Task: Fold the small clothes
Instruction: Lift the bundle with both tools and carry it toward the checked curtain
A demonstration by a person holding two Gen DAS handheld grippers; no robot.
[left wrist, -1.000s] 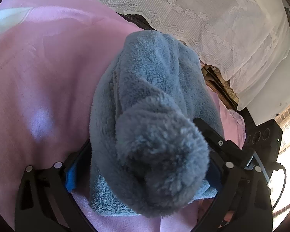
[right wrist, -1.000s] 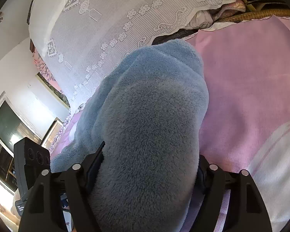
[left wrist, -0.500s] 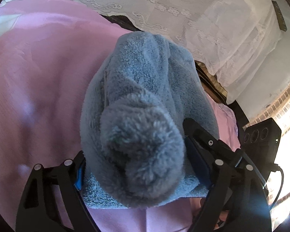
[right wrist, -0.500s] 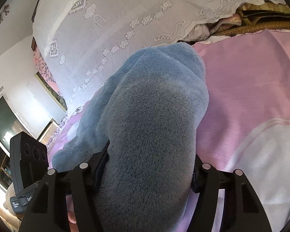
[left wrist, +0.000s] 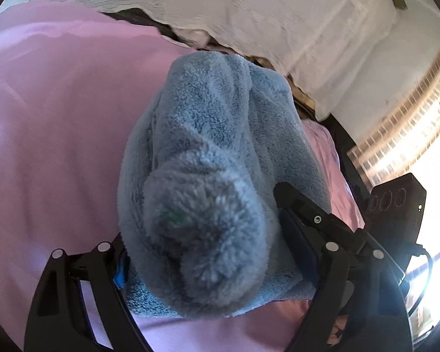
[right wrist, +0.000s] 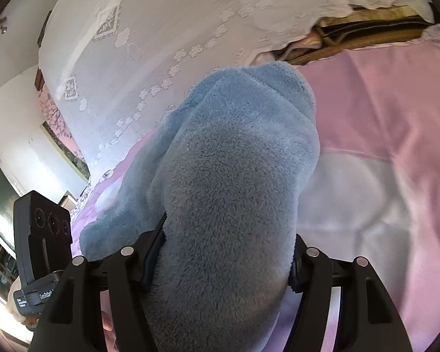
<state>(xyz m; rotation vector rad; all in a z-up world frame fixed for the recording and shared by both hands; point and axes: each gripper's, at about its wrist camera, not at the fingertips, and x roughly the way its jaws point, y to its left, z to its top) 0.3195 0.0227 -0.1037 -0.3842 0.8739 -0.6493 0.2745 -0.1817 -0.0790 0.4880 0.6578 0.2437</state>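
Note:
A thick blue fleece garment [left wrist: 220, 123] is bunched up over a pink bed sheet [left wrist: 58, 117]. In the left wrist view one rolled end bulges between the fingers of my left gripper [left wrist: 202, 228], which is shut on it. In the right wrist view the other end of the fleece garment [right wrist: 243, 135] fills my right gripper [right wrist: 228, 234], its pads pressed into the pile on both sides. The rest of the cloth hangs between the two grippers and trails onto the sheet. The fingertips are mostly buried in fleece.
A white lace cover [right wrist: 161, 44] is draped over furniture behind the bed. A white patch [right wrist: 352, 193] of the pink sheet [right wrist: 381, 102] lies to the right. Each view shows the other gripper's black housing [left wrist: 393, 214], [right wrist: 41, 234]. A bright window [left wrist: 410, 146] is at the right.
Both grippers have squeezed in on the fleece and carried it sideways across the bed. The white patch has come in under the right gripper, and the window into the left view.

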